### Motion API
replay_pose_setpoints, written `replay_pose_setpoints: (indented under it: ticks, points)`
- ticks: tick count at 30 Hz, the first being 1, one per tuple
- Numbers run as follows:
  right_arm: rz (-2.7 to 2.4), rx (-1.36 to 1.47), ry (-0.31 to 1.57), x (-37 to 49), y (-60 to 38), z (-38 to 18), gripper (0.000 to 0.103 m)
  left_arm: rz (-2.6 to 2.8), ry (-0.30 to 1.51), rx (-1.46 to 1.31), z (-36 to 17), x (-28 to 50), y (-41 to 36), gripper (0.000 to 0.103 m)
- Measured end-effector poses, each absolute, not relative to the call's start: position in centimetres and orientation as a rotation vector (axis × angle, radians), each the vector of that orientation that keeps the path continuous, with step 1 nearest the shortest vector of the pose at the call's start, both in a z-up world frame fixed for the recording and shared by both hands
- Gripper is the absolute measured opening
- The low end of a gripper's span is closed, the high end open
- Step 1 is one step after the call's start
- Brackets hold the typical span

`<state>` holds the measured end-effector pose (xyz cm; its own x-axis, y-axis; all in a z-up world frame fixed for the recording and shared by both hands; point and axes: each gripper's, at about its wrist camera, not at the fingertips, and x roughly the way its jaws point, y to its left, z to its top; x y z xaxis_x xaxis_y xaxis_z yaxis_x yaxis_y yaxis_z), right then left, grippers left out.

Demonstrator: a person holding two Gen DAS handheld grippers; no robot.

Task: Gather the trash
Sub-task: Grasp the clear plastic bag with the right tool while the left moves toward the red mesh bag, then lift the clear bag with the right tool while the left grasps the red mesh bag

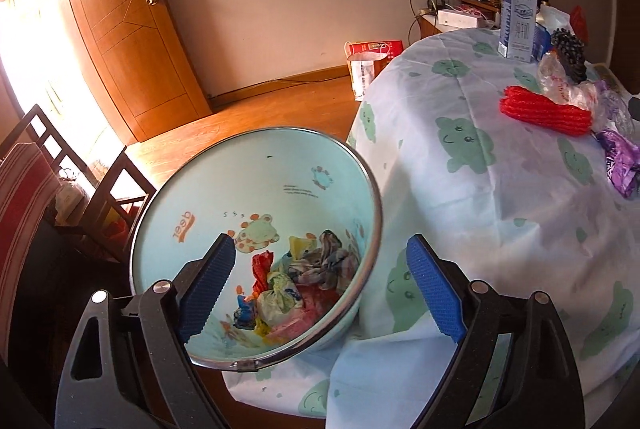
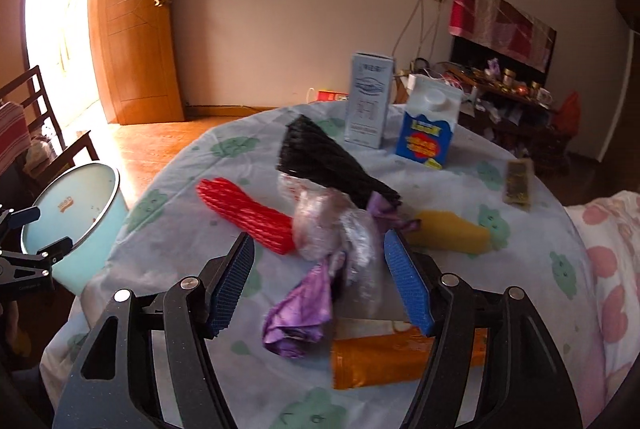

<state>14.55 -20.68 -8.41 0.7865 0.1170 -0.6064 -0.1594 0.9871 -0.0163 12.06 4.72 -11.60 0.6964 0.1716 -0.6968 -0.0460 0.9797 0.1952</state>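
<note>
A light blue trash bin (image 1: pixel 280 165) stands beside the round table and holds several crumpled wrappers (image 1: pixel 304 281). My left gripper (image 1: pixel 320 285) is open, with its left finger over the bin mouth and its right finger over the hanging tablecloth. The bin also shows in the right wrist view (image 2: pixel 80 201). My right gripper (image 2: pixel 318 281) is open above the table, around a crumpled clear plastic bag (image 2: pixel 332 229) and a purple wrapper (image 2: pixel 300 313). A red foam net (image 2: pixel 244 213), a black foam net (image 2: pixel 328 161), a yellow one (image 2: pixel 452 233) and an orange wrapper (image 2: pixel 384 361) lie close by.
The table has a pale cloth with green prints (image 2: pixel 224 149). A pale carton (image 2: pixel 368 101), a blue milk carton (image 2: pixel 428 125) and a dark flat packet (image 2: pixel 520 181) stand at its far side. A dark wooden chair (image 1: pixel 60 165) is left of the bin. A wooden door (image 1: pixel 128 29) is behind.
</note>
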Motion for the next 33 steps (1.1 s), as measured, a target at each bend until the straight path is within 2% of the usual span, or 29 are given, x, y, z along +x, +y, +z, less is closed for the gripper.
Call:
replay_pose_setpoints:
  ticks: [2,4,7,9,13,15,20,24,25,26,27,29,33]
  points:
    - [0.139,-0.045,0.669,15.2,-22.0,-9.1,0.066,0.112,0.782,0.171,-11.4,12.4,3.8,0.086]
    - [0.141,-0.038,0.696,16.1,-22.8,-9.7,0.061,0.111,0.776,0.174,-11.2,12.8,3.3,0.086]
    - [0.162,-0.035,0.746,17.4,-23.0,-10.6,0.050,0.105,0.775,0.172,-11.1,13.4,2.6,0.086]
    - [0.181,-0.031,0.773,18.1,-22.9,-11.1,0.035,0.097,0.776,0.173,-10.9,13.8,2.2,0.086]
    - [0.152,-0.048,0.749,18.0,-22.6,-10.8,0.037,0.080,0.773,0.181,-10.6,13.9,1.5,0.086]
    - [0.148,-0.043,0.723,17.7,-22.6,-10.2,0.051,0.077,0.774,0.182,-10.7,13.9,1.5,0.086]
    - [0.175,-0.094,0.682,17.9,-21.1,-9.2,0.052,0.088,0.781,0.177,-11.0,14.0,1.7,0.086]
    - [0.194,-0.135,0.795,20.7,-19.8,-10.8,0.051,0.099,0.779,0.175,-10.9,14.3,2.0,0.087]
    - [0.199,-0.128,0.810,21.0,-19.7,-11.0,0.047,0.099,0.781,0.172,-10.9,14.4,2.1,0.087]
    - [0.204,-0.125,0.815,21.2,-19.7,-11.2,0.031,0.097,0.781,0.169,-10.9,14.4,2.1,0.087]
    - [0.211,-0.129,0.809,21.1,-19.6,-11.2,0.021,0.095,0.779,0.167,-10.8,14.4,2.1,0.087]
    - [0.231,-0.109,0.789,20.6,-19.6,-10.8,0.015,0.090,0.773,0.166,-10.6,14.4,2.0,0.087]
    - [0.264,-0.070,0.708,19.2,-19.7,-9.0,0.012,0.075,0.766,0.165,-10.3,14.7,1.2,0.087]
